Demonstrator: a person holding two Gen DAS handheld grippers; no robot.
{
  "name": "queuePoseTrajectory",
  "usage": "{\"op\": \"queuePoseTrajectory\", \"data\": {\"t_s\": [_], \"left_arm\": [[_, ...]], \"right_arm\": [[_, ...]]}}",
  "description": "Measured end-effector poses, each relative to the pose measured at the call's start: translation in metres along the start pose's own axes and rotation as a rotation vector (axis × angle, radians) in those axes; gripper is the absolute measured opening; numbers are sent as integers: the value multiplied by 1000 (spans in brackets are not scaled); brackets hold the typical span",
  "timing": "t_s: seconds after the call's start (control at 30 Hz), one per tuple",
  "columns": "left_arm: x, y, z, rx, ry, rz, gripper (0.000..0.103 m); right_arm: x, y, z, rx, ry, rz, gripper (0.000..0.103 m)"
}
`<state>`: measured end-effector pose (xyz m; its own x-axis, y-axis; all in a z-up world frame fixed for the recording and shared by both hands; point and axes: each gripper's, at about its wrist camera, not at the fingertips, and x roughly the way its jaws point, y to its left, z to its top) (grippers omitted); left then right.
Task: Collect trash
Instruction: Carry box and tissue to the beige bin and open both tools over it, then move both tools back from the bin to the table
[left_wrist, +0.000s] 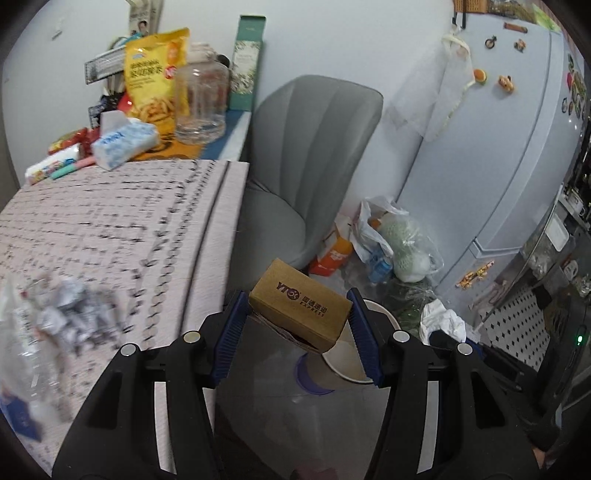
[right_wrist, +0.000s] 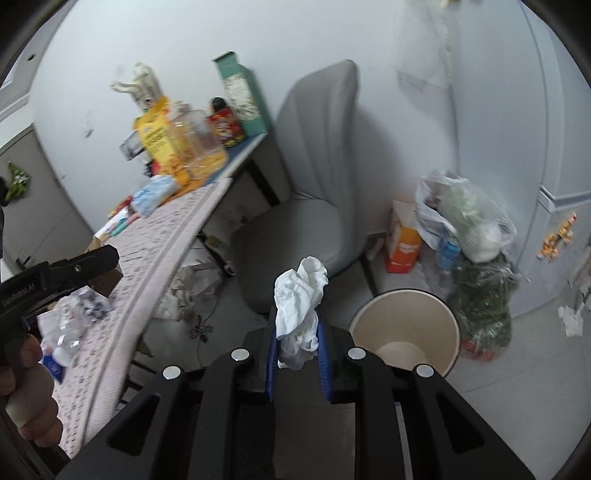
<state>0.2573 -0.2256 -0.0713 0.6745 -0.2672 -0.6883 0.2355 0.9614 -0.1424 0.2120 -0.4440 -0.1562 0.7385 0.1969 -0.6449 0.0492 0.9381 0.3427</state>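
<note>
My left gripper (left_wrist: 297, 317) is shut on a small brown cardboard box (left_wrist: 300, 309) with dark print, held past the table's edge and above the round waste bin (left_wrist: 384, 314) on the floor. My right gripper (right_wrist: 297, 345) is shut on a crumpled white tissue (right_wrist: 300, 306), just left of the same bin (right_wrist: 406, 301), whose inside shows a pale bottom. That tissue also shows at the right in the left wrist view (left_wrist: 445, 319). The left gripper's black body (right_wrist: 70, 271) and the hand holding it appear at the left edge of the right wrist view. More crumpled wrappers (left_wrist: 70, 314) lie blurred on the table.
A table with a patterned pink cloth (left_wrist: 110, 236) carries a tissue pack (left_wrist: 123, 142), a glass jar (left_wrist: 199, 105), a yellow snack bag (left_wrist: 155, 74) and a green box (left_wrist: 245, 59). A grey chair (left_wrist: 295, 177) stands beside it. Plastic bags (right_wrist: 465, 221), an orange carton (right_wrist: 402, 243) and a fridge (left_wrist: 498, 147) crowd the right.
</note>
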Motion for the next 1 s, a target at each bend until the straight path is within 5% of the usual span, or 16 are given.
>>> {"op": "queuePoseTrajectory", "data": {"t_s": [0.57,0.7,1.0], "left_arm": [[134,-42,26,-33,136,-96,56],[159,-58,26,-24,178,-134,56],[200,-101,12,21,277,-256,56]], "right_arm": [[83,-102,21,91,8,-164,27],[105,-130,30,143,35,-141,59],[77,-168,15,226,19,-181,71]]}}
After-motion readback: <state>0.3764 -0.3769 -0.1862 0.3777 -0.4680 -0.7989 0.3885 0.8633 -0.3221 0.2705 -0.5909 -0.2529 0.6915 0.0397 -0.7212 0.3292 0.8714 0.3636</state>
